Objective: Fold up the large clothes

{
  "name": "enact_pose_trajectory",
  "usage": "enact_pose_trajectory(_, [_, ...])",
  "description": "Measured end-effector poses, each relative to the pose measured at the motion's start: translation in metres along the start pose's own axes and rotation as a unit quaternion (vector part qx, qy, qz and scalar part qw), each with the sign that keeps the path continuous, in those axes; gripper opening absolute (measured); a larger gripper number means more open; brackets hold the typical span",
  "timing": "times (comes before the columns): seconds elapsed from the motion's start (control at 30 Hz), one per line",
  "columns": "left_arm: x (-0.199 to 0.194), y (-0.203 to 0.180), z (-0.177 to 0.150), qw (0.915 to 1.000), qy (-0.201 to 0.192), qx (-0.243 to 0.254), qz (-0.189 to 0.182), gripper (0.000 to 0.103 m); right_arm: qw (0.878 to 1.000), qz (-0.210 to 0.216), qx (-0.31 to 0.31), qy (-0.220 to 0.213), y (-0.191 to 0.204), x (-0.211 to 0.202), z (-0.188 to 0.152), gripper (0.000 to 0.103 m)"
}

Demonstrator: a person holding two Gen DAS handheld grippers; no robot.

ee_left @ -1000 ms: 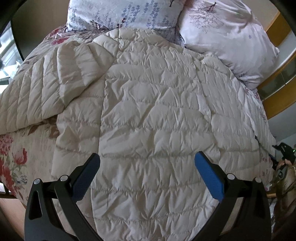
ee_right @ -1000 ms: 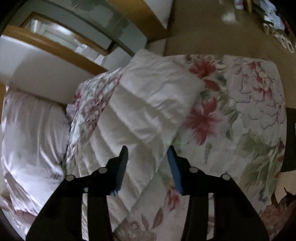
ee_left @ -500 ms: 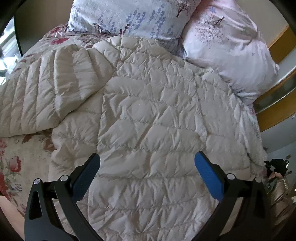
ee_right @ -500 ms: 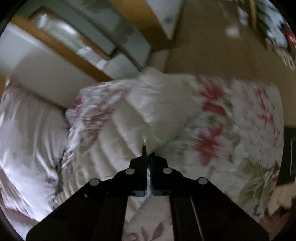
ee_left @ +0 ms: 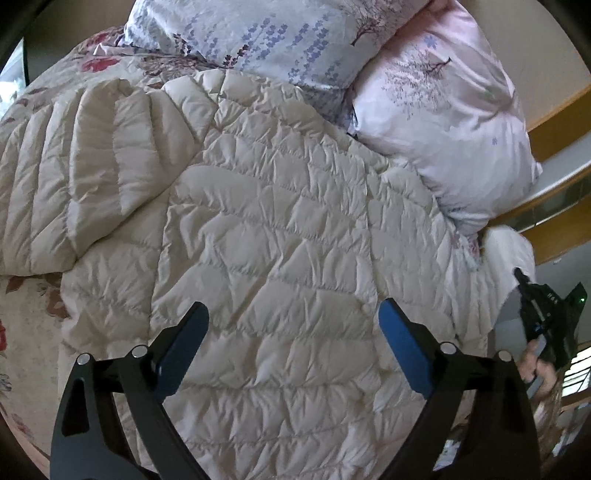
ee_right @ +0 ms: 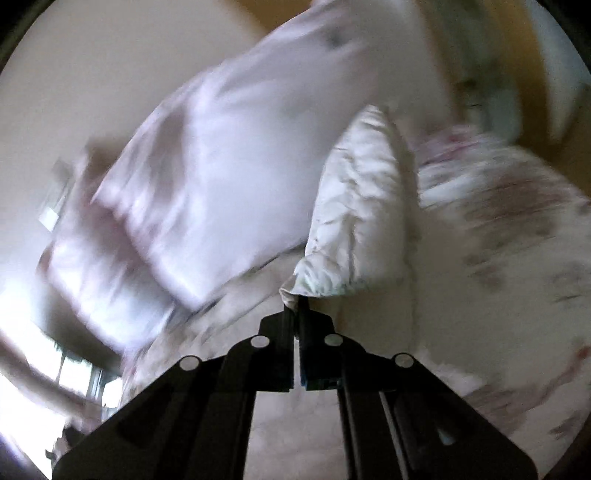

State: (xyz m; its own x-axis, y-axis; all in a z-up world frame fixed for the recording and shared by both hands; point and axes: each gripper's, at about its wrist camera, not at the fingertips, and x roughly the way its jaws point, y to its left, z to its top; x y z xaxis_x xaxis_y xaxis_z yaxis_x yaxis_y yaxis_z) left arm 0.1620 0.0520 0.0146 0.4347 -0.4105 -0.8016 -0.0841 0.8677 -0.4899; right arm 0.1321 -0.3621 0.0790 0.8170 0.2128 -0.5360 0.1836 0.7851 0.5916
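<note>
A large cream quilted down jacket (ee_left: 266,236) lies spread on the bed, one sleeve (ee_left: 85,177) stretched out to the left. My left gripper (ee_left: 291,332) is open and hovers above the jacket's lower body, holding nothing. My right gripper (ee_right: 295,306) is shut on the end of the jacket's other sleeve (ee_right: 354,229) and holds it lifted off the bed. The right gripper also shows at the right edge of the left wrist view (ee_left: 546,314), with the lifted sleeve (ee_left: 506,251) above it. The right wrist view is motion-blurred.
Two pillows lie at the head of the bed, a blue-flowered one (ee_left: 258,33) and a pale pink one (ee_left: 450,110). A floral bedspread (ee_left: 22,325) covers the bed under the jacket. A wooden headboard (ee_left: 557,122) runs along the right.
My right gripper closed on the sleeve end and swung it up off the bed toward the pillows. My left gripper drifted a little over the jacket and stayed open.
</note>
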Motion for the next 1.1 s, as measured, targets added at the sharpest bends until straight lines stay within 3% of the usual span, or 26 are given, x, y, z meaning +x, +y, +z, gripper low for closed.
enact_pose_trajectory(0.17, [0.008, 0.001, 0.008, 0.9993, 0.005, -0.022, -0.029, 0.094, 0.991, 0.052, -0.058, 0.110, 0.070, 0.058, -0.072, 0.003])
enact_pose_trajectory(0.3, [0.018, 0.003, 0.014, 0.9973, 0.015, -0.051, -0.051, 0.093, 0.980, 0.054, -0.110, 0.157, 0.109, 0.085, -0.114, 0.004])
enact_pose_trajectory(0.37, [0.027, 0.003, 0.017, 0.9958, 0.023, -0.065, -0.061, 0.093, 0.973, 0.052, -0.130, 0.186, 0.118, 0.092, -0.128, 0.011])
enact_pose_trajectory(0.43, [0.035, 0.003, 0.019, 0.9948, 0.030, -0.071, -0.066, 0.093, 0.965, 0.049, -0.144, 0.214, 0.124, 0.092, -0.139, 0.035])
enact_pose_trajectory(0.47, [0.040, 0.001, 0.020, 0.9942, 0.035, -0.074, -0.070, 0.093, 0.963, 0.052, -0.148, 0.220, 0.124, 0.088, -0.144, 0.056])
enact_pose_trajectory(0.5, [0.043, 0.000, 0.020, 0.9938, 0.039, -0.074, -0.073, 0.092, 0.963, 0.053, -0.149, 0.218, 0.121, 0.082, -0.146, 0.065])
enact_pose_trajectory(0.53, [0.046, -0.002, 0.020, 0.9936, 0.041, -0.074, -0.075, 0.092, 0.963, 0.056, -0.146, 0.217, 0.116, 0.078, -0.145, 0.066])
enact_pose_trajectory(0.63, [0.054, -0.008, 0.020, 0.9930, 0.048, -0.069, -0.084, 0.092, 0.966, 0.066, -0.102, 0.227, 0.094, 0.065, -0.140, 0.067])
enact_pose_trajectory(0.73, [0.062, -0.010, 0.022, 0.9929, 0.052, -0.069, -0.081, 0.087, 0.972, 0.054, -0.014, 0.226, 0.049, 0.047, -0.133, 0.067])
enact_pose_trajectory(0.93, [0.081, 0.003, 0.031, 0.9882, 0.059, -0.123, -0.070, 0.071, 0.973, 0.033, 0.157, 0.169, -0.034, 0.024, -0.116, 0.060])
enact_pose_trajectory(1.0, [0.086, 0.003, 0.036, 0.9879, 0.055, -0.126, -0.072, 0.060, 0.970, 0.035, 0.188, 0.149, -0.047, 0.022, -0.110, 0.057])
enact_pose_trajectory(1.03, [0.088, 0.001, 0.039, 0.9879, 0.054, -0.125, -0.073, 0.056, 0.970, 0.030, 0.197, 0.138, -0.052, 0.025, -0.104, 0.051])
enact_pose_trajectory(1.07, [0.091, 0.000, 0.041, 0.9884, 0.054, -0.123, -0.072, 0.046, 0.971, 0.022, 0.200, 0.132, -0.057, 0.026, -0.101, 0.045])
enact_pose_trajectory(1.1, [0.093, -0.001, 0.043, 0.9880, 0.054, -0.123, -0.076, 0.027, 0.970, 0.014, 0.209, 0.125, -0.060, 0.030, -0.098, 0.026])
